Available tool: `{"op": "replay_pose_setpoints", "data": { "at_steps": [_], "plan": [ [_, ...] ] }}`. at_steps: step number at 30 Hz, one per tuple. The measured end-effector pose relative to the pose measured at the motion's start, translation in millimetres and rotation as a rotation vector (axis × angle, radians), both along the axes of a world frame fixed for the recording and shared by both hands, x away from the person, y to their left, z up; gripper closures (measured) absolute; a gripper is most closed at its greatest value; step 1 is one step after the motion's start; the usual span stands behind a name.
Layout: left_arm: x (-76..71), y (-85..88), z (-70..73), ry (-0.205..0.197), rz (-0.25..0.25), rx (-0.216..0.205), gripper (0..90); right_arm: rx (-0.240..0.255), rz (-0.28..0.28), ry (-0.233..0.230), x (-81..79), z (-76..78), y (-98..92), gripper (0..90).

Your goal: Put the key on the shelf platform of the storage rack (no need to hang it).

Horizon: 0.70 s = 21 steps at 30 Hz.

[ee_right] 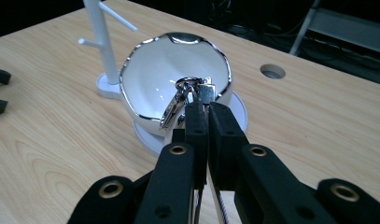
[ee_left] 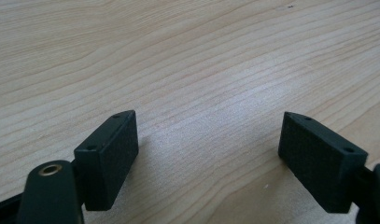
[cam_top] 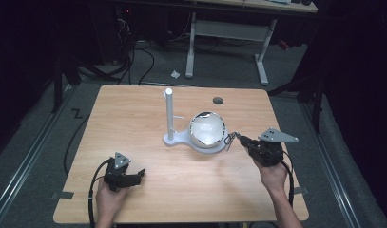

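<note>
We saw the wooden table [cam_top: 148, 190] carrying a white stand: a flat base [cam_top: 174, 139] with an upright post [cam_top: 169, 114] and short side pegs, plainly meant for hanging small things. On the wider end of that base sat a shiny white bowl [cam_top: 208, 129], the natural catch-all for loose items.

Our left hand [cam_top: 108, 199] rested low near the table's near edge, well apart from the stand, holding the left gripper [cam_top: 140, 175] level over bare wood with its jaws spread wide and nothing between them; we judged it was simply parked out of the way.

Our right hand [cam_top: 273, 173] reached in from the right side, its right gripper [cam_top: 235, 137] pointed toward the bowl. The jaws were clenched on a small metal key ring [ee_right: 180, 100] with a silvery clasp, hanging just at the bowl's near rim. We judged the tight pinch was what such a thin, dangling thing needed.
</note>
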State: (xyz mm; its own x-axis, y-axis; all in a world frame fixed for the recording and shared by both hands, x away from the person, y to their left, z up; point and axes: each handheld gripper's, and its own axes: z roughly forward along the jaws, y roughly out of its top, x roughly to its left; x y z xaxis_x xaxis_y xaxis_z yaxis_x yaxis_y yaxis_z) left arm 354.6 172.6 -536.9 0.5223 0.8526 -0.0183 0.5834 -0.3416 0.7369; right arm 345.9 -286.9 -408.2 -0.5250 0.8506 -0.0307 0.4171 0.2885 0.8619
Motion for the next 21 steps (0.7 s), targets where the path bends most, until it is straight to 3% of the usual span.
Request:
{"op": "replay_pose_setpoints", "data": {
  "at_steps": [12,21],
  "plan": [
    [0.0,0.0,0.0,0.000,0.000,0.000,20.4,0.038,0.064,0.006,16.3,14.0,13.5,87.1],
    [0.1,0.2,0.1,0.002,-0.002,0.000,20.3,0.040,0.077,0.005,30.2,21.2,23.2,87.1]
  ]
}}
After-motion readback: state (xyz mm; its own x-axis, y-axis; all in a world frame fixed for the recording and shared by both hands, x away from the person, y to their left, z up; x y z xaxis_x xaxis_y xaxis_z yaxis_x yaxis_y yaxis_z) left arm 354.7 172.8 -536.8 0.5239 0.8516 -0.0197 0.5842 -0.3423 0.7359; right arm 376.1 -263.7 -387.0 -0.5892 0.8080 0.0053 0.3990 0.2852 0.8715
